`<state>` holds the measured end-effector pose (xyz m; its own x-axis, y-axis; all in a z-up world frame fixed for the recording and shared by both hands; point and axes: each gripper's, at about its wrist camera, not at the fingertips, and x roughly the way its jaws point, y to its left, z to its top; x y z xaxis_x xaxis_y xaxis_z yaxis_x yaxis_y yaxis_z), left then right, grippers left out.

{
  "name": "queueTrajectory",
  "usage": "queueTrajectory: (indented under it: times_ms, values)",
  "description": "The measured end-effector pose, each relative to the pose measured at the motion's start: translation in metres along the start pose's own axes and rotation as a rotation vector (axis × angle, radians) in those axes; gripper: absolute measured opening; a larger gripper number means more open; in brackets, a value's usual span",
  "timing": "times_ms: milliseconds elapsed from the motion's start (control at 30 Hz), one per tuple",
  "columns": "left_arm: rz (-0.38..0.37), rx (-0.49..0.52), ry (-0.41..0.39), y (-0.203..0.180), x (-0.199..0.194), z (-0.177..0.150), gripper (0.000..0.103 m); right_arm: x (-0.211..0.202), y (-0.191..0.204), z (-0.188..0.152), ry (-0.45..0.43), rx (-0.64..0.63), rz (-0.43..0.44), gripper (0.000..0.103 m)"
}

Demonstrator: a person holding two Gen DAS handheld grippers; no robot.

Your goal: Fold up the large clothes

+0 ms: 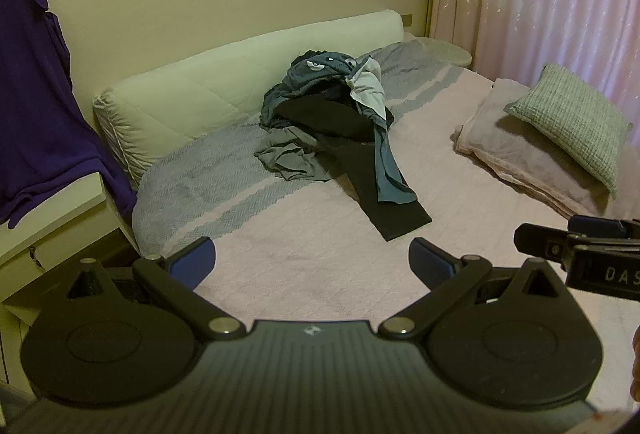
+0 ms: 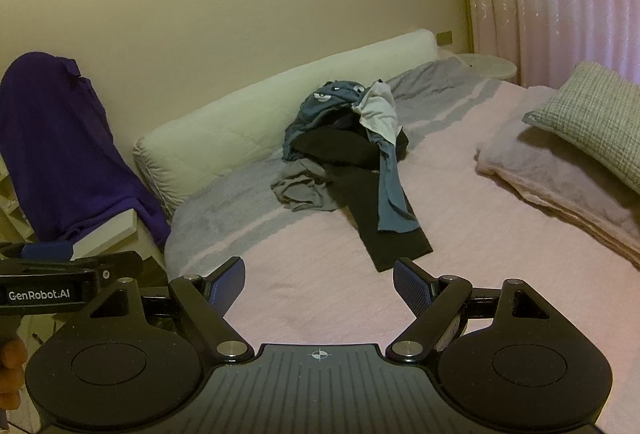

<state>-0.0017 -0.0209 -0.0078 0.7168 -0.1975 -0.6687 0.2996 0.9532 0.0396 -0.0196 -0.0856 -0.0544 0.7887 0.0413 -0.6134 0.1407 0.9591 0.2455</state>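
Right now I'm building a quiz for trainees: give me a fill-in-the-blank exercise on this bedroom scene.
1. The pile of clothes lies on the ____.
2. Both the left gripper and the right gripper are ____.
3. The garment draped at the left is ____ in colour.
4. The checked cushion rests on a folded ____.

Missing words: bed; open; purple; blanket

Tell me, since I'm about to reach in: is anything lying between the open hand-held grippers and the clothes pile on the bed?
Nothing visible. Only bare pink bedspread lies between the right hand-held gripper, the left hand-held gripper and the clothes pile; its black trouser leg reaches closest.
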Motion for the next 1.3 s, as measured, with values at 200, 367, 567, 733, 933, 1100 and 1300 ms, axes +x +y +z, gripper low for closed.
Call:
queueTrajectory:
  times_ms: [200, 367, 567, 733, 933, 1100, 1300]
  values:
    - [-0.01, 0.002, 0.019, 0.003, 0.016, 0.006, 0.102, 0.011, -0.002, 0.005, 0.01, 0.002, -0.012, 0.079]
    - [-0.026, 0.005, 0.035, 0.014, 0.039, 0.019, 0.102, 0.029, 0.001, 0.015, 0.021, 0.008, -0.025, 0.079]
    - [-0.061, 0.045, 0.061, 0.032, 0.084, 0.045, 0.102, 0.073, 0.009, 0.036, 0.03, 0.053, -0.053, 0.079]
    - [-0.107, 0.086, 0.095, 0.056, 0.146, 0.082, 0.102, 0.13, 0.018, 0.064, 0.047, 0.101, -0.091, 0.079]
    - [-0.127, 0.132, 0.12, 0.086, 0.219, 0.133, 0.102, 0.205, 0.025, 0.106, 0.064, 0.15, -0.124, 0.079]
    - [-0.139, 0.163, 0.13, 0.11, 0.28, 0.172, 0.102, 0.264, 0.026, 0.134, 0.075, 0.179, -0.152, 0.079]
    - [-0.144, 0.181, 0.145, 0.128, 0.354, 0.204, 0.102, 0.337, 0.012, 0.162, 0.084, 0.217, -0.19, 0.079]
